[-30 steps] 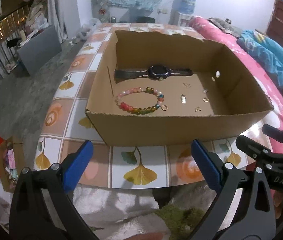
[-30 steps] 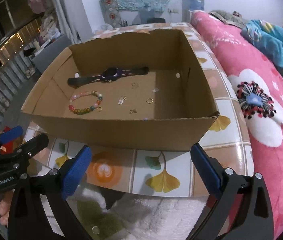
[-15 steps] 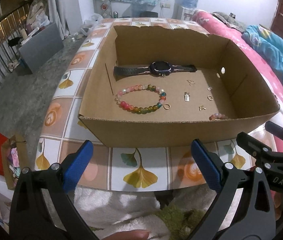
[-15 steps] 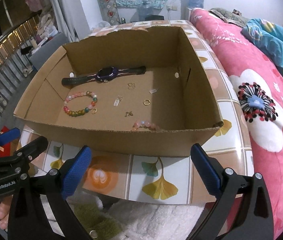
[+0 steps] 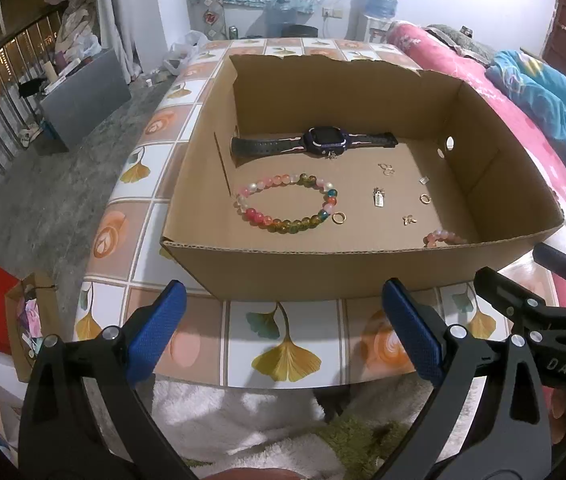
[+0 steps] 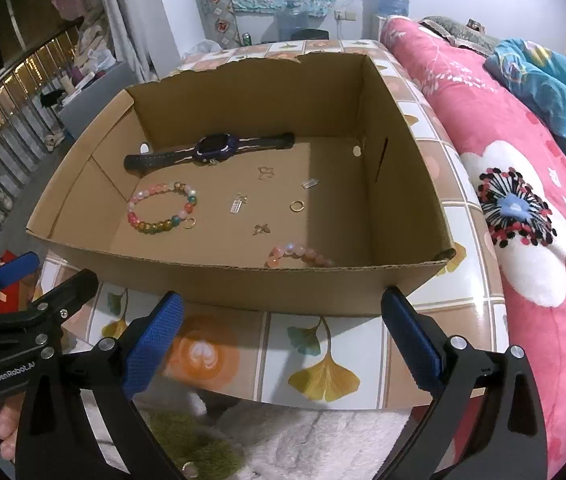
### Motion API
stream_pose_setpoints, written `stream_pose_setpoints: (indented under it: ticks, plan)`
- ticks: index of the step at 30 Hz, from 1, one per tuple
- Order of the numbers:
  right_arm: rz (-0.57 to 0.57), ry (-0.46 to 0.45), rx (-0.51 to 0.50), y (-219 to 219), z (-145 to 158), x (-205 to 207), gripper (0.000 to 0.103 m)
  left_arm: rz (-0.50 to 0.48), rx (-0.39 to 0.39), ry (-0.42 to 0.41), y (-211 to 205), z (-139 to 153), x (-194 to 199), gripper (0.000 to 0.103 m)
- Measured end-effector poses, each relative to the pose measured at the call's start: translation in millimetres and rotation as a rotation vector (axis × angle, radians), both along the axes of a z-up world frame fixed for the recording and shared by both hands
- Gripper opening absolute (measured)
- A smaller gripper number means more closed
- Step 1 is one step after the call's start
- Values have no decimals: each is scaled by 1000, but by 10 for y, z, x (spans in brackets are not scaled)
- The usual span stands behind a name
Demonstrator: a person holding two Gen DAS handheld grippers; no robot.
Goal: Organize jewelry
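An open cardboard box (image 5: 363, 272) (image 6: 219, 284) sits on the tiled table. Inside lie a dark wristwatch (image 5: 315, 142) (image 6: 213, 150), a multicoloured bead bracelet (image 5: 287, 208) (image 6: 161, 208), a pink bead bracelet (image 5: 443, 237) (image 6: 301, 254) by the near wall, two gold rings (image 5: 338, 218) (image 6: 296, 205) and several small charms (image 5: 379, 197) (image 6: 239, 202). My left gripper (image 5: 283, 332) and my right gripper (image 6: 279, 336) both stand open and empty, held before the box's near wall above the table's front edge.
A ginkgo-patterned tiled table (image 5: 287, 344) holds the box. A pink floral bed (image 6: 523, 208) runs along the right. White fluffy fabric (image 6: 323, 444) lies below the table edge. Gift bags (image 5: 3, 312) stand on the floor at left.
Both grippers have risen, looking deeper into the box. The pink bead bracelet near the front wall has come into sight. The jewelry has not moved.
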State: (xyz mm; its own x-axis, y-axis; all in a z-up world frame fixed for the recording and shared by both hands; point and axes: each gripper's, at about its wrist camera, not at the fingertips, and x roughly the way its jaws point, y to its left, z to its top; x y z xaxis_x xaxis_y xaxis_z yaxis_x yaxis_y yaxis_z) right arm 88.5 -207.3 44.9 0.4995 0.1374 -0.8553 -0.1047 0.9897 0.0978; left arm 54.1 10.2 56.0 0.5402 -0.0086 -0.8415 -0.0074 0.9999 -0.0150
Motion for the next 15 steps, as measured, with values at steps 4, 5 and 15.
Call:
stream_pose_setpoints:
  ticks: [4, 5, 15]
  plan:
    - [-7, 7, 10, 9, -12, -4, 96, -1, 1, 1, 0, -4, 5, 95]
    - [-8, 8, 10, 16, -17, -8, 96, -1, -1, 3, 1, -8, 8, 95]
    - [-15, 11, 7, 12, -25, -5, 96, -6, -7, 5, 17, -31, 25, 95]
